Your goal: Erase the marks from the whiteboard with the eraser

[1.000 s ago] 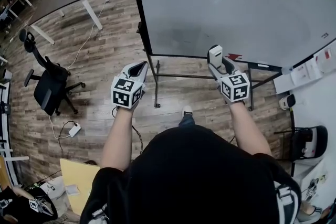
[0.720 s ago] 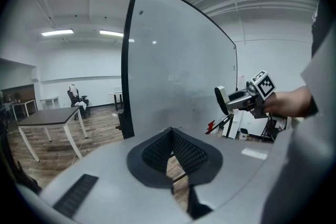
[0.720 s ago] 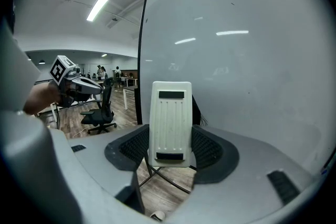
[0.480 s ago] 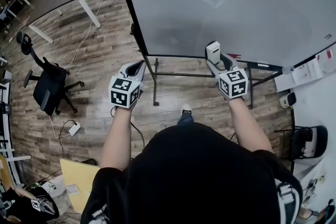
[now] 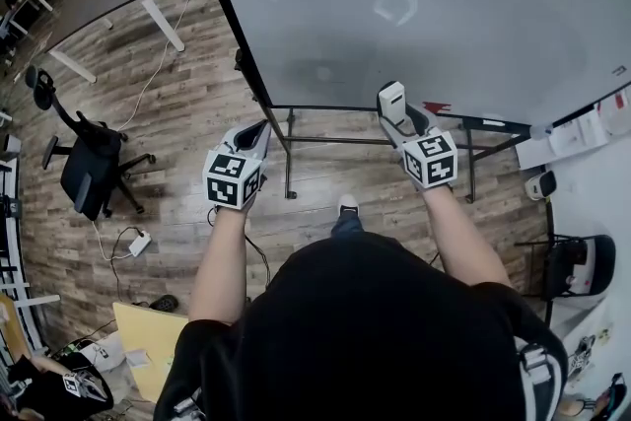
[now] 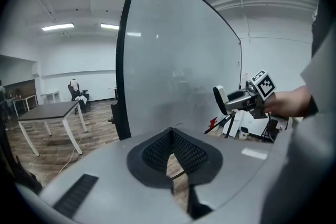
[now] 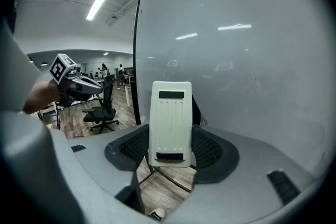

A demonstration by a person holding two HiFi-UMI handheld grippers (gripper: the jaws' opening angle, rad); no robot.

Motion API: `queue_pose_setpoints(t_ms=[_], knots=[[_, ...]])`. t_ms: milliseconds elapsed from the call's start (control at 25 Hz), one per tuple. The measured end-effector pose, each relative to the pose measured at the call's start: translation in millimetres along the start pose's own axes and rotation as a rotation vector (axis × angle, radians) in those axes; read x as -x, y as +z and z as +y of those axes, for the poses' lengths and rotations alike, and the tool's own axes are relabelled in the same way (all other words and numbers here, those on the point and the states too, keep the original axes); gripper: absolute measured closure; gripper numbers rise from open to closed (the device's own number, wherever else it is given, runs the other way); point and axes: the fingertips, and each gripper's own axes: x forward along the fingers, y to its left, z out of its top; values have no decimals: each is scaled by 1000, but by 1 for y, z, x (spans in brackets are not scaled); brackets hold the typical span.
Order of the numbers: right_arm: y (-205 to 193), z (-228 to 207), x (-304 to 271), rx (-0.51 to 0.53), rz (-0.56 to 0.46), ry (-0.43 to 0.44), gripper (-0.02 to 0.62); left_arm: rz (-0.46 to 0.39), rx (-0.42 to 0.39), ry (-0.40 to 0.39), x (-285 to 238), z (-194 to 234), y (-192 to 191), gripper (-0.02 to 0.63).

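Right gripper [image 5: 402,118]: jaws clamped on the white eraser [image 7: 170,122], holding it upright
Eraser spot: down by the whiteboard's [image 5: 444,5] bottom edge, facing it, can't tell if it's actually touching
Left gripper [image 5: 254,135]: jaws pinched together, nothing in them, hanging near the board's left frame
Board: looks mostly clean, faint grey smudge [image 5: 320,74] low down
Background: office chair [image 5: 84,163] on the wood floor, off to the person's left
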Motion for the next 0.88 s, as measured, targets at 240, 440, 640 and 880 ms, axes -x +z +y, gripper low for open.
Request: queue_pose_setpoints(t_ms=[240, 440, 640, 880], knots=[[0, -2, -15, 3, 1, 4, 350, 24, 3, -8, -14, 0, -5, 595], [-6, 3, -30, 25, 14, 15, 350, 37, 11, -12, -21, 2, -12, 595], [-14, 7, -46, 139, 38, 1, 350, 51, 17, -13, -26, 3, -16, 595], [-30, 8, -66, 195, 69, 6, 350, 67, 27, -11, -31, 6, -25, 595]])
